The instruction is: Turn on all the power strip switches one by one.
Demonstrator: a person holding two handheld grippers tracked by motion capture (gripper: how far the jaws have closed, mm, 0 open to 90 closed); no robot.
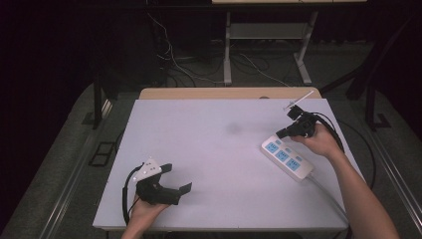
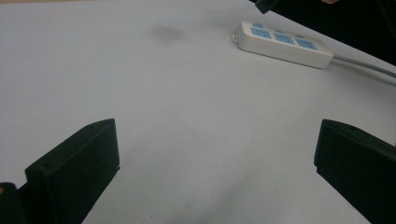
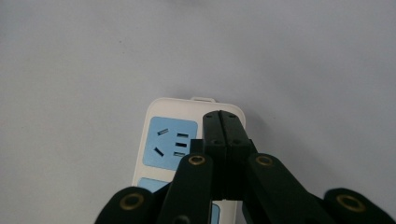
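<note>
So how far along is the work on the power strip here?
Early. Done so far: the right gripper has come over the far end of the power strip, jaws shut and empty. In hand: its tip hangs above that end, beside the first blue socket; contact can't be told. Left: whatever it does to the strip. The left gripper rests open at the table's near edge.

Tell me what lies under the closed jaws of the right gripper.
Under the right gripper lies the white power strip, on the table. One blue socket shows beside the shut jaws; the gripper hides the strip's right edge and the sockets behind.
</note>
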